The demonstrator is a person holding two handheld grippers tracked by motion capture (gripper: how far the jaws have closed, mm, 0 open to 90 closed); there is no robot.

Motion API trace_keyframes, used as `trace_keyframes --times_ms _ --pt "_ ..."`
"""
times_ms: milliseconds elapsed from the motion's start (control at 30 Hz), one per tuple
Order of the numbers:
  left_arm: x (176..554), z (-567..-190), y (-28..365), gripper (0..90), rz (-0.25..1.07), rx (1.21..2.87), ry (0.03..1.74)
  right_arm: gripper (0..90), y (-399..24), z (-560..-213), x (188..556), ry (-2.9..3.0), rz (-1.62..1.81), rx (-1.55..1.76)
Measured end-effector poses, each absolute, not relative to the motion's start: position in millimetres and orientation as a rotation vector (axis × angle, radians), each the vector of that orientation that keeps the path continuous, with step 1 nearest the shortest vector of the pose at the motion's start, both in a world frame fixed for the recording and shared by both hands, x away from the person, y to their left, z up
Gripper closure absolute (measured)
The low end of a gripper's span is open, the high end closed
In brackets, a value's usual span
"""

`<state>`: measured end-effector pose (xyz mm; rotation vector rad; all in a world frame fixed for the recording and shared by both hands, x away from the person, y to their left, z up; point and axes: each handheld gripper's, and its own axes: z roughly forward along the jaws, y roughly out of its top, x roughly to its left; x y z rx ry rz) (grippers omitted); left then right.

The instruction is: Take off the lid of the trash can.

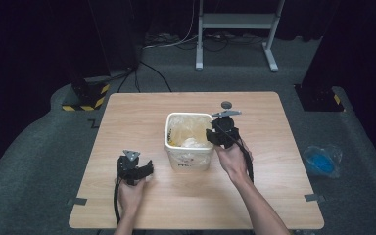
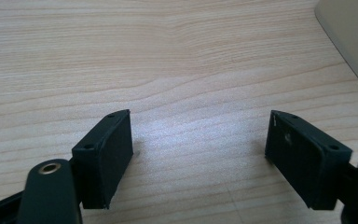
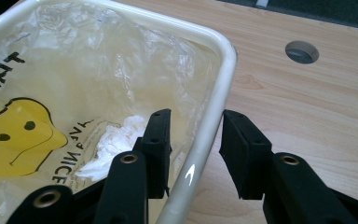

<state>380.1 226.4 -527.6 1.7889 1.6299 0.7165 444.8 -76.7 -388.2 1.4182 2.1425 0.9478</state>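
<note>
The right hand-held gripper (image 3: 193, 154) is straddling the rim of the white bin (image 3: 223, 79), jaws apart and not yet pressing it. The left hand-held gripper (image 2: 198, 154) is resting on the table (image 2: 168, 56), jaws wide apart and holding nothing.

A white square-rimmed bin (image 1: 188, 157) stands upright at the tabletop's center, lined with a clear plastic bag (image 3: 98, 60); crumpled white paper (image 3: 112, 144) lies inside at its five o'clock corner.

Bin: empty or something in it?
Not empty. The upright bin holds a clear plastic liner and crumpled white paper.
</note>
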Motion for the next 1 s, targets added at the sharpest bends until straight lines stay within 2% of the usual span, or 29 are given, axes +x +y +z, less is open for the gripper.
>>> trace_keyframes --times_ms 267,1000 --pt "380.2 -527.6 226.3 22.9 0.717 1.788 1.630 67.9 -75.4 -387.9 444.0 2.126 0.925 1.420" --pt "380.2 -527.6 226.5 23.0 0.716 1.789 1.630 72.3 -71.1 -385.5 440.9 2.071 0.905 1.390"
